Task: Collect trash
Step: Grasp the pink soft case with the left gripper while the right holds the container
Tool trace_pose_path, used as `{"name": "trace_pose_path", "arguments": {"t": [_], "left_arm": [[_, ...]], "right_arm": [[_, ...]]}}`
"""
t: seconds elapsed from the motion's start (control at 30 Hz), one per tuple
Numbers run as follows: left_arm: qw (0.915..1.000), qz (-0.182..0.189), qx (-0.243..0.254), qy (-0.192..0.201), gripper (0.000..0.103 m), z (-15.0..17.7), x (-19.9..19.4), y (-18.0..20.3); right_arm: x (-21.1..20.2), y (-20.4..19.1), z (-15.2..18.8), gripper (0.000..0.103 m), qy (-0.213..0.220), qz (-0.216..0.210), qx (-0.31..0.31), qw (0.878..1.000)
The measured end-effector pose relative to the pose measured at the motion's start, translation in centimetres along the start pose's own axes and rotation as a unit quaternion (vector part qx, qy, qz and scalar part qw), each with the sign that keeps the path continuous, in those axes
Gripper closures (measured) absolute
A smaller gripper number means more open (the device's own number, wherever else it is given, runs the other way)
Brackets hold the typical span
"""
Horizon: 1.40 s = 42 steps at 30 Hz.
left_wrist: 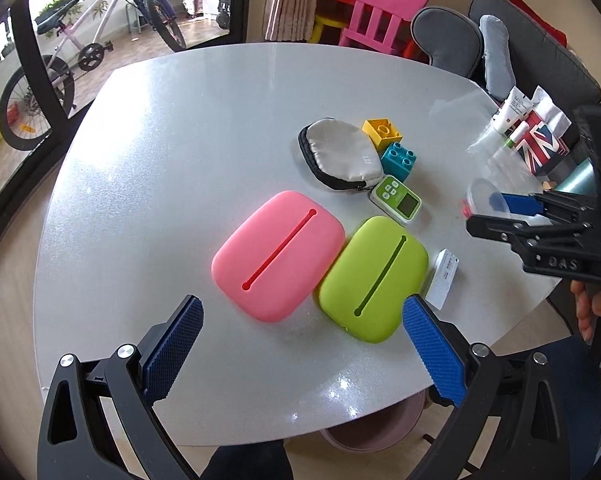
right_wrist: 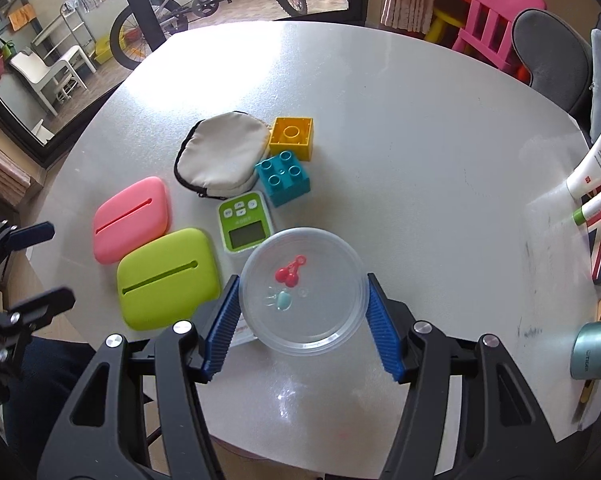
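Right wrist view: my right gripper (right_wrist: 302, 312) pinches the clear plastic lid (right_wrist: 303, 290) by its rim, low centre of frame. It looks light, thin, slippery, so I'd grip gently across the edges. My left gripper (left_wrist: 300, 344) hangs spread, empty, over the table (left_wrist: 160, 160).

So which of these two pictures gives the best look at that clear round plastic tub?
The right wrist view: the clear tub sits central between the right claw's blue pads, small trinkets visible inside. In the left wrist view it is only a faint edge-on sliver at the far right.
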<state>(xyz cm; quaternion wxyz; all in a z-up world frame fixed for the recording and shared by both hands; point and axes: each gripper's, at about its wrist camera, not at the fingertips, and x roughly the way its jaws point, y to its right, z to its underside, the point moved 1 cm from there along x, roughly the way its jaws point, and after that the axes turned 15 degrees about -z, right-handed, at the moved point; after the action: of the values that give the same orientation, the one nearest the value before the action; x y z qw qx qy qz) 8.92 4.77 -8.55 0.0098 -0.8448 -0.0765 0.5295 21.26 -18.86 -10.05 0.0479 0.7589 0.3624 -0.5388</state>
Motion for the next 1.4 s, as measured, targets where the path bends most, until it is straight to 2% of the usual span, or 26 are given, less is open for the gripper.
{"name": "trace_pose_path", "arguments": {"t": [0.13, 0.27, 0.47, 0.63, 0.9, 1.07, 1.13, 1.23, 1.4], "left_arm": [[0.9997, -0.011, 0.019, -0.009, 0.007, -1.0, 1.7, -0.5], [0.9976, -0.012, 0.068, -0.009, 0.007, -1.4, 2.6, -0.7], [0.9863, -0.015, 0.164, -0.011, 0.007, -1.3, 3.9, -1.1], [0.9779, -0.013, 0.208, -0.016, 0.007, -1.0, 5.1, -1.0], [0.9750, 0.000, 0.222, -0.004, 0.007, -1.3, 6.1, -1.0], [0.9770, 0.013, 0.213, -0.001, 0.022, -1.6, 6.0, -1.2], [0.9758, 0.015, 0.218, 0.004, 0.035, -1.7, 5.6, -0.7], [0.9766, 0.015, 0.215, 0.001, 0.037, -1.7, 5.5, -0.3], [0.9825, 0.025, 0.185, 0.002, 0.038, -1.7, 4.3, -0.7]], "right_arm": [[-0.6, -0.6, 1.4, 0.043, 0.003, -0.009, 0.000, 1.000], [-0.7, -1.0, 2.5, 0.043, 0.000, -0.016, 0.001, 1.000], [-0.6, -1.2, 2.9, 0.043, -0.002, -0.021, 0.001, 1.000], [-0.3, -1.4, 2.7, 0.043, -0.004, -0.023, 0.000, 1.000], [-0.4, -1.3, 2.2, 0.043, -0.005, -0.023, -0.001, 1.000], [-0.4, -1.6, 2.0, 0.043, -0.005, -0.026, -0.003, 1.000], [-0.4, -1.8, 2.0, 0.043, -0.004, -0.027, -0.006, 1.000], [-0.4, -1.7, 2.0, 0.043, -0.004, -0.028, -0.004, 1.000], [-1.1, -2.2, 2.2, 0.043, 0.002, -0.030, -0.008, 1.000]]}}
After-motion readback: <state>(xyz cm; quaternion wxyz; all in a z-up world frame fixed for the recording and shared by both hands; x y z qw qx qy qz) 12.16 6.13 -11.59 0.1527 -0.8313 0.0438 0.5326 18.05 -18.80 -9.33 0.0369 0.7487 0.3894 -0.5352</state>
